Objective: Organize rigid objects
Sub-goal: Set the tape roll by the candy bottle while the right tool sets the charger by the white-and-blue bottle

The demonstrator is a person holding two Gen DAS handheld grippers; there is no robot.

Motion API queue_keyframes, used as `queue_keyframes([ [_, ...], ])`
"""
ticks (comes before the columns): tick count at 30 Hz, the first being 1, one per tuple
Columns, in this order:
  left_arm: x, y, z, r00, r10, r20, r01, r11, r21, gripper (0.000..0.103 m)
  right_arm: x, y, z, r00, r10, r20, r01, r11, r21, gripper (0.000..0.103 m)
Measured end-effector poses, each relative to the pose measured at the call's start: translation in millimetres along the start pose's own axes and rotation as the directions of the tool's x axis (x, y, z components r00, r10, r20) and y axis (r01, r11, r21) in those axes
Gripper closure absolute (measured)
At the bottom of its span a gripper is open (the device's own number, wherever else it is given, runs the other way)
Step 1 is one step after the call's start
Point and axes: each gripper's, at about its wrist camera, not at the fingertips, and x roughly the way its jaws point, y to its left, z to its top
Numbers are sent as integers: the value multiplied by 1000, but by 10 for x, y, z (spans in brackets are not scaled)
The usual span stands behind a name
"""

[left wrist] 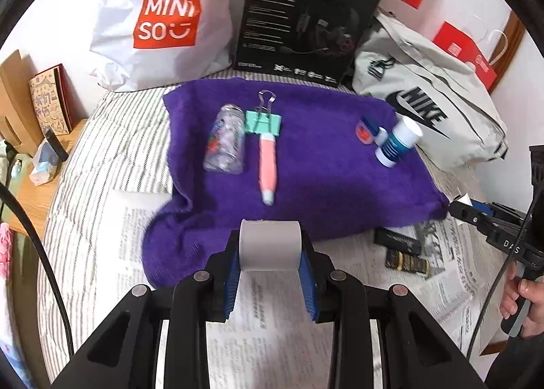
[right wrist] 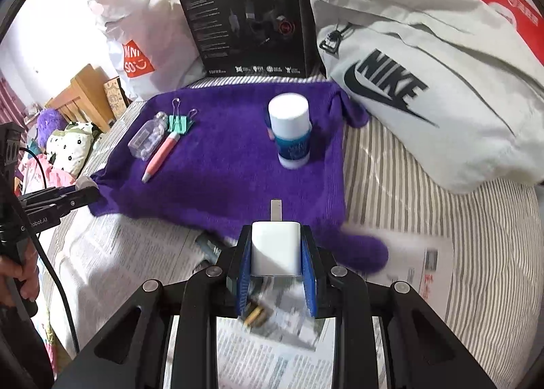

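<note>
l claw [left wrist: 270,273] w/ tape roll [left wrist: 269,246] at towel [left wrist: 323,192] edge

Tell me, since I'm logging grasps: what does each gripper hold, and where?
Left gripper clamps a grey tape roll by its flat ends. Right gripper clamps a white charger plug by its side faces, prong forward.

Left tongs [left wrist: 270,273] and right tongs [right wrist: 276,270]: black linkage arms, round silver pivot screws, ribbed blue finger pads [left wrist: 228,290]. Black cable [left wrist: 40,253] alongside. White lettering on the black handle.
</note>
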Motion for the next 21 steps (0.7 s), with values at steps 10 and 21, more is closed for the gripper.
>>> queue_keyframes([
  [10,374,126,313,999,24,-40,-24,1000,-8,74,435,-32,280,999,-17,-49,16,1000,-16,76],
  [21,646,153,393,994,64,-87,-62,998,21,74,705,-41,321,996,-18,-87,15,999,-32,76],
])
